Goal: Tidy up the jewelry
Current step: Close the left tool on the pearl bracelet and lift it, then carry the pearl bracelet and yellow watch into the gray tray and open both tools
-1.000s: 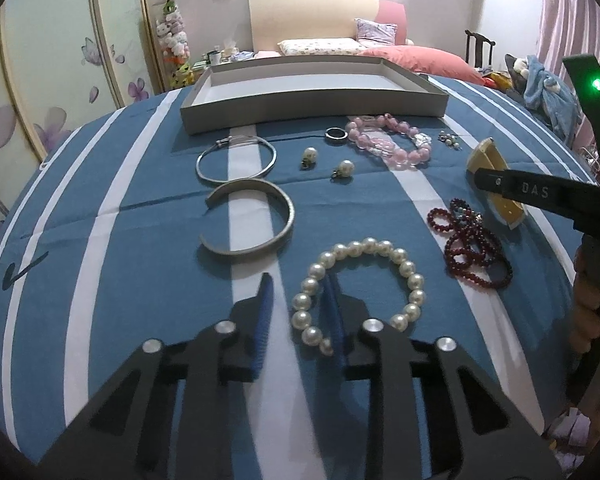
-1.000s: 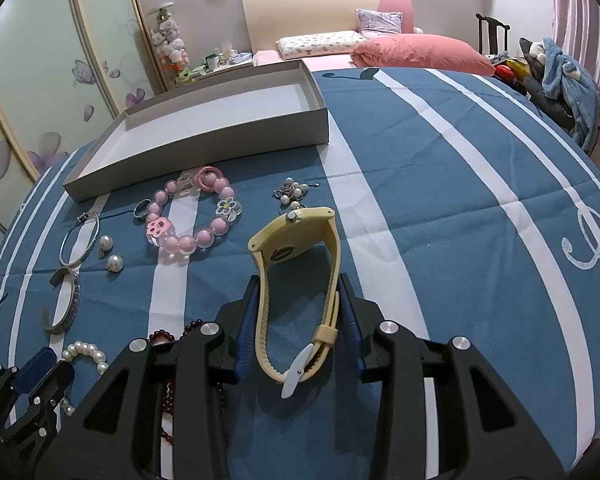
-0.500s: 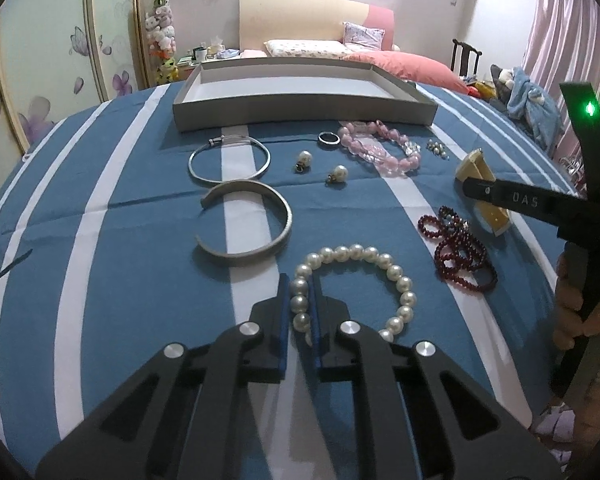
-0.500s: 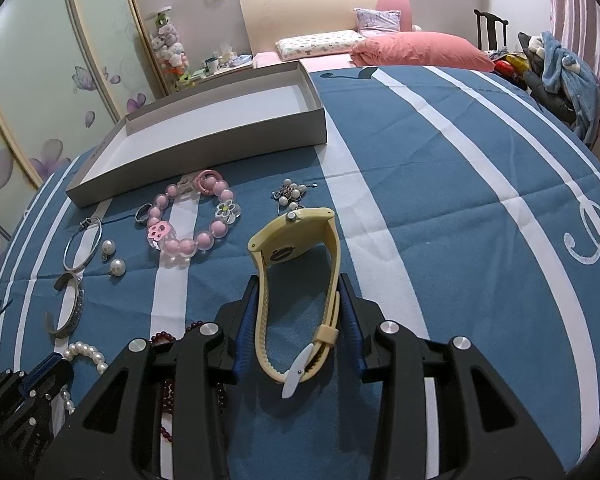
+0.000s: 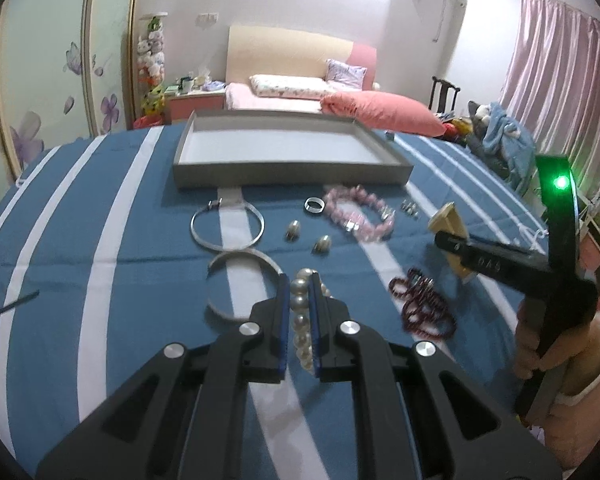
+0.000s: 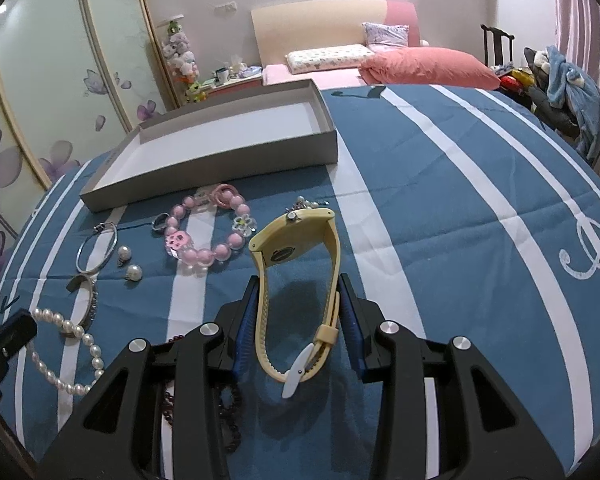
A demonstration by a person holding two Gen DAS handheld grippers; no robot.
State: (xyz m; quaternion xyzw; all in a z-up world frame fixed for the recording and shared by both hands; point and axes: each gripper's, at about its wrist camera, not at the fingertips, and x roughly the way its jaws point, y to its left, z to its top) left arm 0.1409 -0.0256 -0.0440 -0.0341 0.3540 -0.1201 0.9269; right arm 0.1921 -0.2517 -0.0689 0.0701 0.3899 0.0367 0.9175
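Now that the left hand-held gripper [image 5: 300,286] has closed on the pearl bracelet [image 5: 301,320] and lifted, and the right hand-held gripper [image 6: 298,300] still clasps the yellow watch [image 6: 296,276], both can go to the tray [image 5: 292,178].

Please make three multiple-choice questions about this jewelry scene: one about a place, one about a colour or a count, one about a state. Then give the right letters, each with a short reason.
1. Where does the silver ring lie?
A. inside the grey tray
B. on the bedspread, in front of the tray, beside the pink bead bracelet
C. on the pink pillow

2. What colour is the watch between the right gripper's fingers?
A. pale yellow
B. black
C. green

3. What is the state of the left gripper?
A. wide open over nothing
B. shut on the pearl bracelet
C. shut on the silver cuff

Answers:
1 B: the ring rests on the blue cloth next to the pink bead bracelet; the grey tray holds nothing.
2 A: strap and case are pale yellow.
3 B: both pads press the pearl bracelet.
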